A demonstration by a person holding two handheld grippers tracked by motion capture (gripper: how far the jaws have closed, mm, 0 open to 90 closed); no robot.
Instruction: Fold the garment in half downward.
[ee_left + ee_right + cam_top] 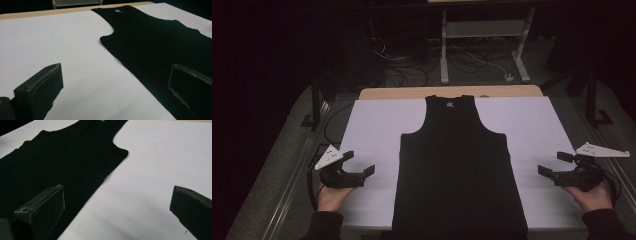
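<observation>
White mat covers the table, wood edge exposed at the far side. Black tank top lies flat, centred on the mat, long axis running straight away from the person: neck and straps far, hem near, hem hanging at or past the near mat edge. Left gripper sits off the top's left side seam, right gripper off its right seam, both roughly level with the lower body of the garment, both clear of the fabric. Distances look about equal, so neither hand is nearer; the fabric lies inward from each set of jaws. Both pairs of jaws stand wide apart with nothing between them. In the left gripper view the tank top runs under the right-hand jaw's line of sight; in the right gripper view it runs under the left-hand jaw. My read: next move is inward, each side onto its seam. Hem corners are cut off at the bottom of the high view. Neck label is too small to read. Black fabric hides any wrinkles or layers.
</observation>
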